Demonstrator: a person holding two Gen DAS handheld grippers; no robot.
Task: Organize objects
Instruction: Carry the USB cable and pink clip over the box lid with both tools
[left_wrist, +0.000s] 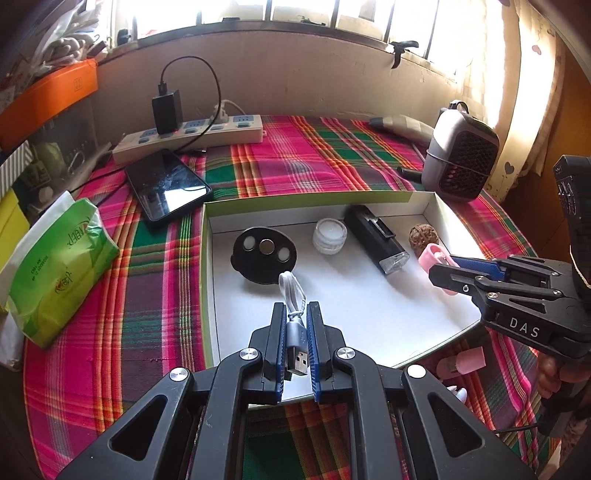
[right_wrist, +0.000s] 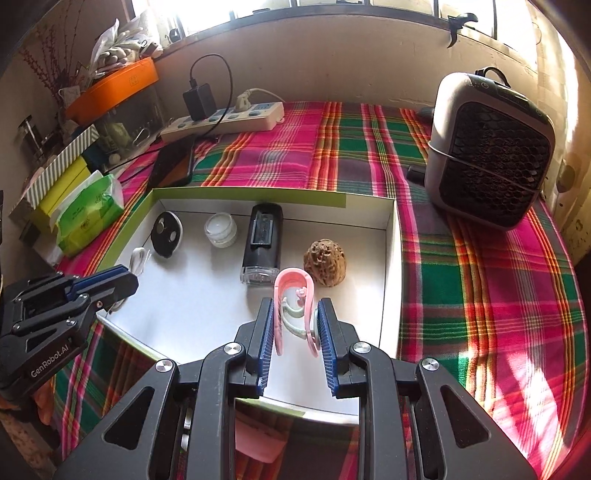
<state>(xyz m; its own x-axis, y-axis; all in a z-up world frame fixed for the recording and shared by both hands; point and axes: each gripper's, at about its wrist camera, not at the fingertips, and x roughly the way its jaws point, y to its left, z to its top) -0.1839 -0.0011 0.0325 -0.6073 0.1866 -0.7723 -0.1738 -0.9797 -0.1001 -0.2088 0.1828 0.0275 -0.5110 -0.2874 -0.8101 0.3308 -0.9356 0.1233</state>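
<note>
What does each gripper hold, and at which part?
The left gripper holds a white USB cable just behind its metal plug. The right gripper holds a pink clip by its two long sides.

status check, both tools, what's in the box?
Left tool shut on USB cable, over box. Right tool around pink clip, grip unclear. Flashlight, walnut, jar, black disc already in box; nothing blocking.
</note>
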